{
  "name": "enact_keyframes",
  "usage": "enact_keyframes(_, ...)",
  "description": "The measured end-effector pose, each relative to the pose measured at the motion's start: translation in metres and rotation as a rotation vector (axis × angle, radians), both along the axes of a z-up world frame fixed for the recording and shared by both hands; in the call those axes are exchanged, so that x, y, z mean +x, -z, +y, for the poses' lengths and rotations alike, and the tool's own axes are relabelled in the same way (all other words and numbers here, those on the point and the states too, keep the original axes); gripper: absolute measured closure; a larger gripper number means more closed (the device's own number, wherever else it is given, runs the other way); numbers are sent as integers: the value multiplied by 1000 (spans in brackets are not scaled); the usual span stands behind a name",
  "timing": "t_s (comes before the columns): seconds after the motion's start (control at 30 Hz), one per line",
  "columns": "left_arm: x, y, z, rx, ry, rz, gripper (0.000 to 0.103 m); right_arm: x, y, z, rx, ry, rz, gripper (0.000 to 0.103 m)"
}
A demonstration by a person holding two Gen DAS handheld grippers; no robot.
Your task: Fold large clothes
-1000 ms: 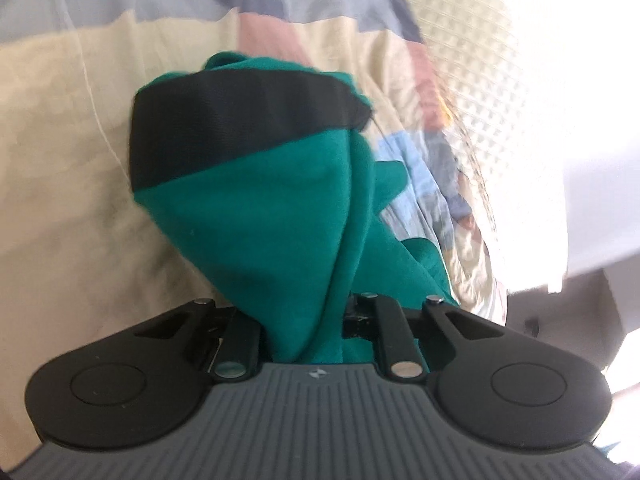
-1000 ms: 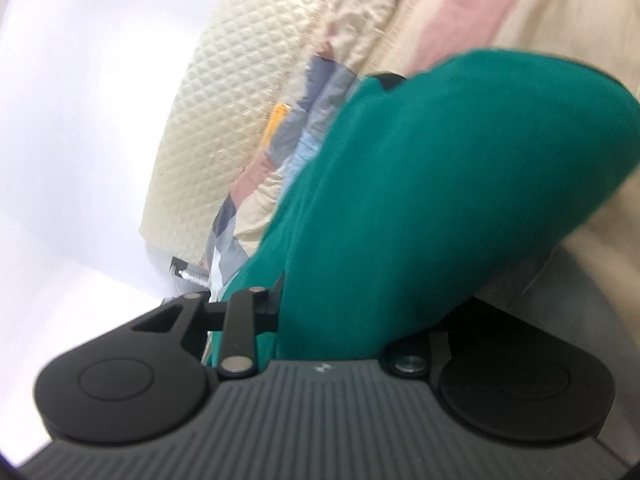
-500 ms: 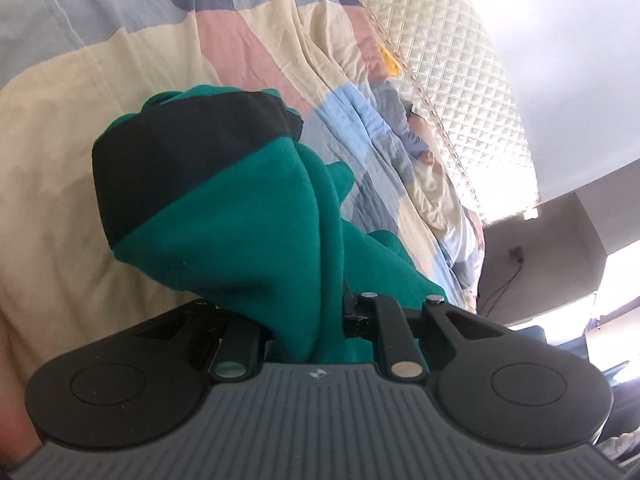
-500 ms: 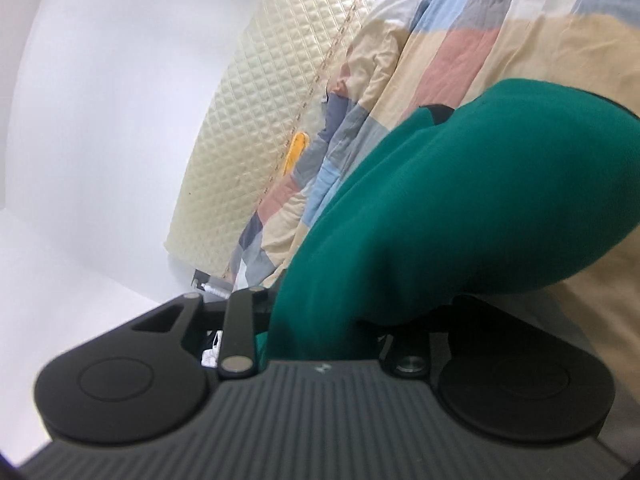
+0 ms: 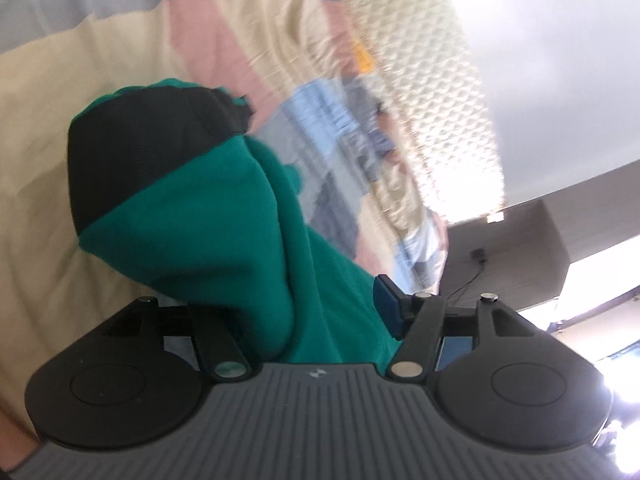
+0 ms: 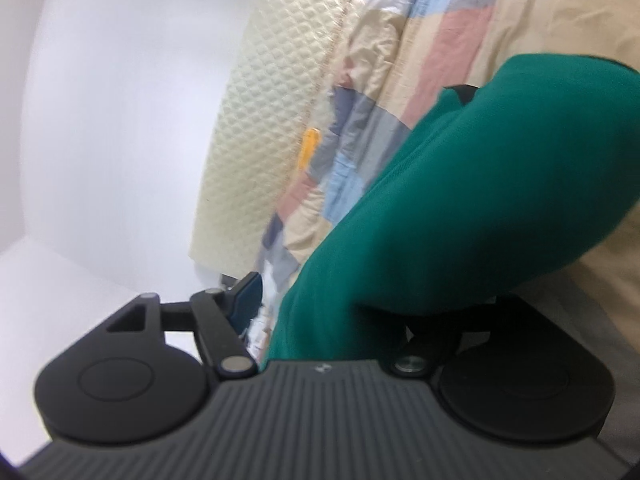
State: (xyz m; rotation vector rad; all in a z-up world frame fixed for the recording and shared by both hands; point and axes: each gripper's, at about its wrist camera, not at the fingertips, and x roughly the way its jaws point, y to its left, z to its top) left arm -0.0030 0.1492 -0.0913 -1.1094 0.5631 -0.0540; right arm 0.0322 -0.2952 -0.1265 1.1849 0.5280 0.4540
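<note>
Opening at this moment, the jaws of the left gripper (image 5: 316, 316) part around a bunched fold of the green garment (image 5: 192, 220), which lies between them and runs away up and to the left, its black band (image 5: 140, 136) at the far end. The right gripper (image 6: 348, 312) is opening too, the same green cloth draped over its right side and stretching up to the right. Both tools point slightly downward at the patchwork bedspread (image 5: 80, 64) beneath, so the cloth should drop straight onto it. Farthest off stands the quilted headboard (image 6: 280, 100).
</note>
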Motion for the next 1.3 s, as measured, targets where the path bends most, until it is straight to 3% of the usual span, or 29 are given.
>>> enact_keyframes(0.1,7,-9,1,2,-2,-45,35,8,-8,2,2,-4,-35,28)
enact_keyframes(0.37,51,-35,1,111,31,-102,33,51,-29,12,-87,-29,-95,29)
enact_keyframes(0.57,96,-27,22,33,39,-93,29,90,-40,29,-201,-56,-134,29)
enact_keyframes(0.8,150,-27,37,93,20,-162,27,140,-40,46,-340,-61,-182,29)
enact_keyframes(0.93,189,-20,37,205,39,-144,27,174,-31,63,-456,-72,-188,29)
enact_keyframes(1.13,236,-6,24,449,96,-76,27,194,-20,83,-654,-106,-235,32)
enact_keyframes(1.3,260,11,21,536,119,-40,27,207,-6,101,-817,-106,-268,32)
